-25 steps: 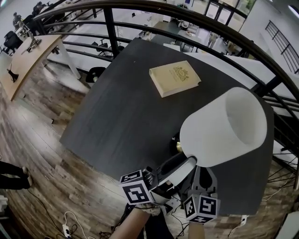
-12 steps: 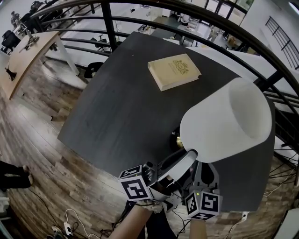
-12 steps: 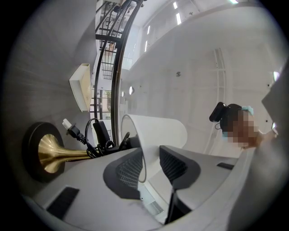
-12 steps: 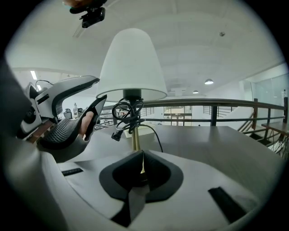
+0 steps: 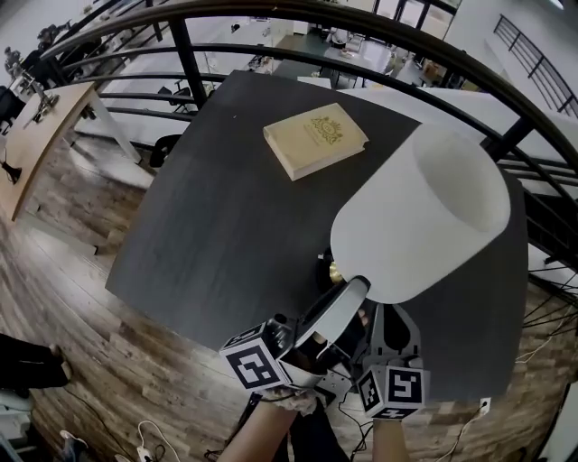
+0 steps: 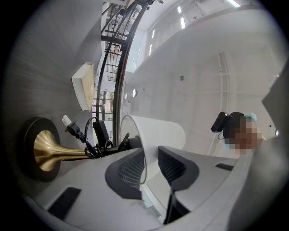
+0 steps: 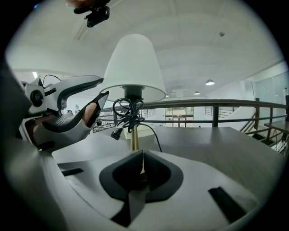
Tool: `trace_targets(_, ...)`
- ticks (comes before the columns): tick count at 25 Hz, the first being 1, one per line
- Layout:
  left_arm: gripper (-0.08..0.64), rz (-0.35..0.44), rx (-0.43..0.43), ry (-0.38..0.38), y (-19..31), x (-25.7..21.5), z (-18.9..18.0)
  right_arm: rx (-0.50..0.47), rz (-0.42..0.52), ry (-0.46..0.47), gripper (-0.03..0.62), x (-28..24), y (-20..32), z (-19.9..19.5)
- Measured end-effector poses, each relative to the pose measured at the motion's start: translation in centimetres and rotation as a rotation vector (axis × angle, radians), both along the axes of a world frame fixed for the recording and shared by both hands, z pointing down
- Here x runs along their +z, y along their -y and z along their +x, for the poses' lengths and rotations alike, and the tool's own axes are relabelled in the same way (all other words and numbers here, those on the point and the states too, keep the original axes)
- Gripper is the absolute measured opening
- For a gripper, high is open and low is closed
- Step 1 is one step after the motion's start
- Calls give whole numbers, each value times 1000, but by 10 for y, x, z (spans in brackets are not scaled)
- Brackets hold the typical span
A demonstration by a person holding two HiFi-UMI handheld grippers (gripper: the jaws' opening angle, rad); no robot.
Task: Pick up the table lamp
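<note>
The table lamp stands on the dark table (image 5: 226, 226), with a white shade (image 5: 420, 217), a brass stem (image 7: 134, 135) and a round base (image 6: 43, 149). A black cord with its plug (image 6: 67, 122) is bundled under the shade. My left gripper (image 6: 150, 155) has the shade's lower rim (image 6: 135, 135) between its jaws. The jaws have just been closing, and a gap still shows beside the rim. My right gripper (image 7: 139, 155) is shut on the brass stem low down, under the shade. In the head view the left gripper (image 5: 357, 296) reaches up to the shade's near edge.
A tan book (image 5: 314, 140) lies at the far side of the table. A dark metal railing (image 5: 361, 27) curves round the back and right. The table's near edge (image 5: 181, 307) drops to a wooden floor (image 5: 54, 235) with cables on it.
The left gripper's fingers have tilted up and narrowed around the shade's rim. The view has shifted, so the lamp and the book sit further left. The right gripper has kept still.
</note>
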State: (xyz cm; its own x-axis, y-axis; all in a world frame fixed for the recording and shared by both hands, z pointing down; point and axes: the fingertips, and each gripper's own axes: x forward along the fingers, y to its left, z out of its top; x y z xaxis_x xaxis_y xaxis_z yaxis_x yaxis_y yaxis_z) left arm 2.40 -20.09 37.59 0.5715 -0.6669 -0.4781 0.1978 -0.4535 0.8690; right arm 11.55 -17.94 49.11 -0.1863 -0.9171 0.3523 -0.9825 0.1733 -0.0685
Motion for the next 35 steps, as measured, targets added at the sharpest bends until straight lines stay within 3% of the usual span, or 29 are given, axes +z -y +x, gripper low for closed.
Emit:
trace_targets(6,118,-2,14,-11,8,-9,1,-101,4,34,15,3,8,-15)
trace_targets(16,110,-33,24,-29,23,-16,6,-213,-47,104,67,20,40,-30)
trace_targets(20,109,-36,33,-28,27,-19,8,-211,-52,100,90,24,50,-28)
trace_targets(23,109,-40,31,-33,30,-20,10,-237,-61,131,149,25,56,-32)
trace_targets(35,103,-41,37,-53,34,-22,10,-266,-82,187,164,31,76,-39)
